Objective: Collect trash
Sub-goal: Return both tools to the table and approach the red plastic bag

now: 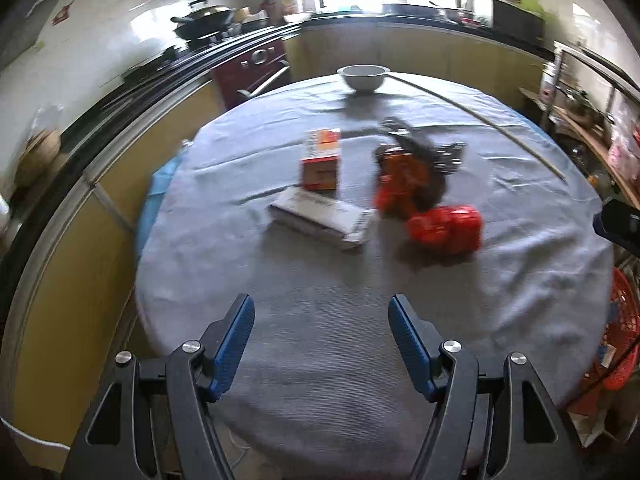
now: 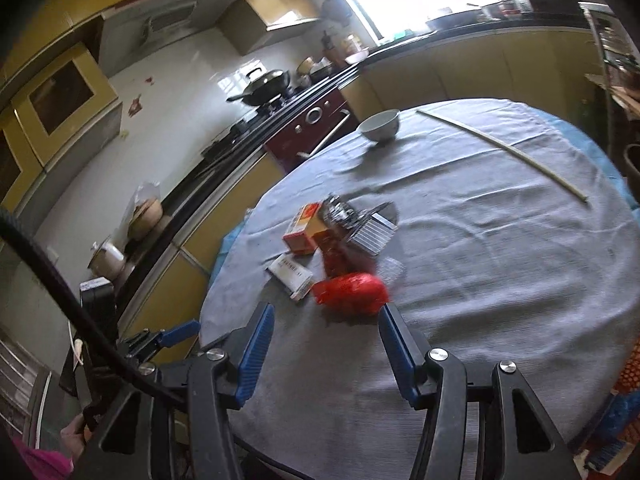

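We are holding our left claw point(image 1: 321, 316) spread wide and empty above the near edge of the grey-clothed counter point(image 1: 320, 380). Our right claw point(image 2: 326, 326) is likewise gaping, holding nothing, its tips hovering just short of the crumpled red wrapper point(image 2: 350, 292) at twelve o'clock. Beyond it the trash is lying clustered mid-counter: a white packet point(image 2: 291, 273) at eleven o'clock, an orange box point(image 2: 305, 230) behind that, and foil packaging point(image 2: 360, 226) beside the box. Farther off, a white bowl point(image 2: 380, 125) and a long thin stick point(image 2: 500, 148) are resting near the far rim.
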A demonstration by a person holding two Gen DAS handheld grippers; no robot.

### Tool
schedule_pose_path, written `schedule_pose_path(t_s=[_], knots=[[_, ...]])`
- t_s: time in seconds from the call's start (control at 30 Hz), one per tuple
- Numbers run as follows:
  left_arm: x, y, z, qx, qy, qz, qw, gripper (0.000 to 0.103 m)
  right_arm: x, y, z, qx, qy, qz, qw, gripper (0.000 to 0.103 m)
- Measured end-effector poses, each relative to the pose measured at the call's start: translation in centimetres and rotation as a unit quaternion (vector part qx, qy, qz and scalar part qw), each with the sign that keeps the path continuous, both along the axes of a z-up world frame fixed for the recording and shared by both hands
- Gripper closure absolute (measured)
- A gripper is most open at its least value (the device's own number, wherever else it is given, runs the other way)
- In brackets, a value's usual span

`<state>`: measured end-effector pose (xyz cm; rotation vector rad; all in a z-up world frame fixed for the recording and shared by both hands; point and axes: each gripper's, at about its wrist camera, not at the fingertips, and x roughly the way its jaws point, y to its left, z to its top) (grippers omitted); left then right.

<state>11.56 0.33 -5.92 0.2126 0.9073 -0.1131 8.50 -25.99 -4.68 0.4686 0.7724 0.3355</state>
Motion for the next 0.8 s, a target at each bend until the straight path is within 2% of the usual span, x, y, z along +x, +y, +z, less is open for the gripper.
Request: schedule_pose_path(t_s=[0.3, 0.67, 0.8], knots=[[0.4, 3.7, -0.2, 0.001, -0.004, 0.041, 0.9991, 0.033, 1.3, 3.7, -0.5, -0.006, 0.009, 0.04, 0.999, 0.044], [0.7, 5.8, -0.6, -0.006, 0.0, 0.055, 0.9985, 0.033, 2.2, 6.3, -0.6, -0.017, 0.013, 0.059, 0.998, 0.044], [1.3, 6.7, -1.3, -0.028, 0.02, 0.053, 0.998, 0.033, 2.6, 6.8, -1.0, -0.024, 0.02, 0.059, 0.998, 0.044]])
